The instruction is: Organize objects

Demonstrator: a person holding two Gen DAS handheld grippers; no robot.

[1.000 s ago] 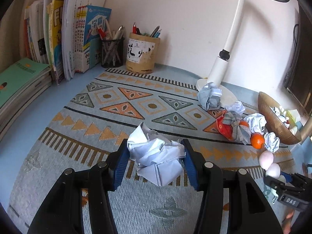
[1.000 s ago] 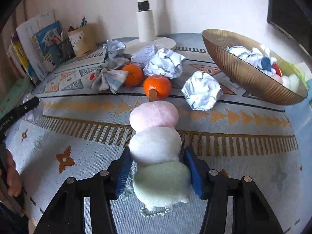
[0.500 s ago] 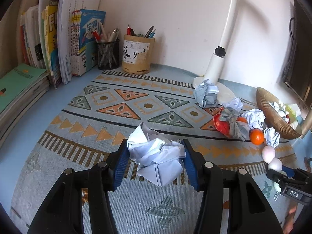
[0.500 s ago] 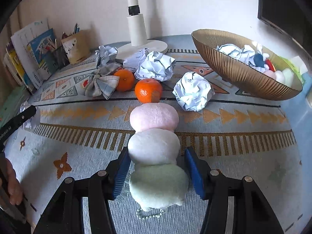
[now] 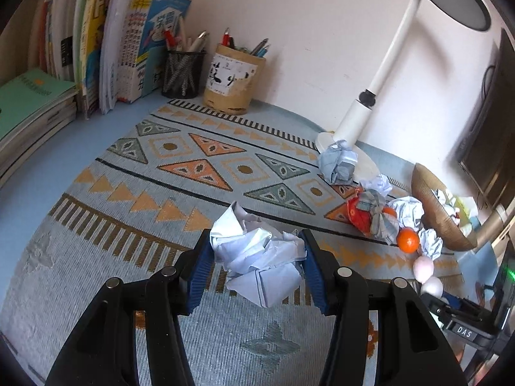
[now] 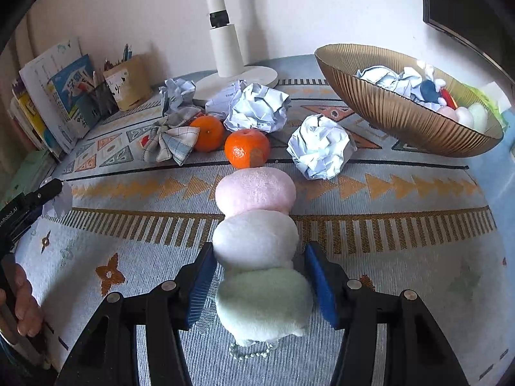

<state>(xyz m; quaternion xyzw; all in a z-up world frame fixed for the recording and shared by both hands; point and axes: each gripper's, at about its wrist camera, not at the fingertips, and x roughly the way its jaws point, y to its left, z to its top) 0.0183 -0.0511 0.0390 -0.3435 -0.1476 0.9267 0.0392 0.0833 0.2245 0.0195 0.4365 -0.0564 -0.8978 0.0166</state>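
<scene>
Gripping crumpled paper ball (image 5: 260, 259): left gripper (image 5: 257, 265) fingers clamped on both sides. Right gripper (image 6: 262, 281) fingers pinch plush dango skewer (image 6: 257, 244) above patterned mat (image 6: 402, 234).

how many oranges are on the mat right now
2. One orange lies just beyond the plush dango skewer's pink end; the other orange sits left of it against the plaid cloth bow. More may hide behind the crumpled paper.

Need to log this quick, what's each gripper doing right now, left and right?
Left gripper: closed on the crumpled white paper ball.
Right gripper: closed on the pink, white and green plush dumpling skewer.
</scene>
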